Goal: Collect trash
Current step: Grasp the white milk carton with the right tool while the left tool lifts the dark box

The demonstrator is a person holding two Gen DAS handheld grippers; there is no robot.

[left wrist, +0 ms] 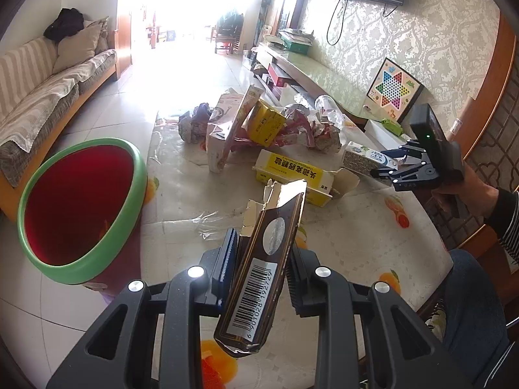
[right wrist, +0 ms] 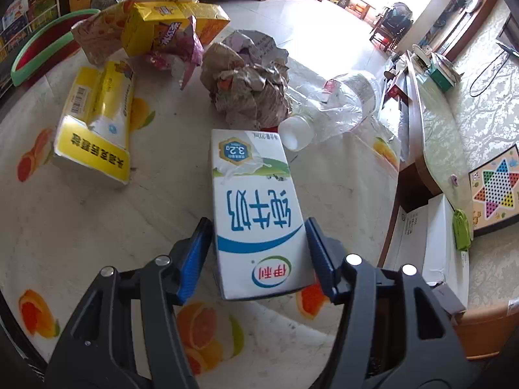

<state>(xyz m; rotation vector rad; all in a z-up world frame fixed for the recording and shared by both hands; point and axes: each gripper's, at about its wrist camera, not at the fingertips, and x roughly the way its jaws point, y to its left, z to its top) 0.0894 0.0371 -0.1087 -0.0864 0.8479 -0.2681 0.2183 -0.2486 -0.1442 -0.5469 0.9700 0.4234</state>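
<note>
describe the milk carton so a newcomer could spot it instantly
On the round table with the fruit-print cloth, look at the near edge of the trash pile, in front of the crumpled paper ball and the clear plastic bottle. The milk carton lies flat between the right gripper fingers: the only white box with big blue lettering.

Yellow boxes [right wrist: 94,123]: three (one upright); milk carton [right wrist: 256,220]: one; bottle [right wrist: 331,110]: one.
</note>
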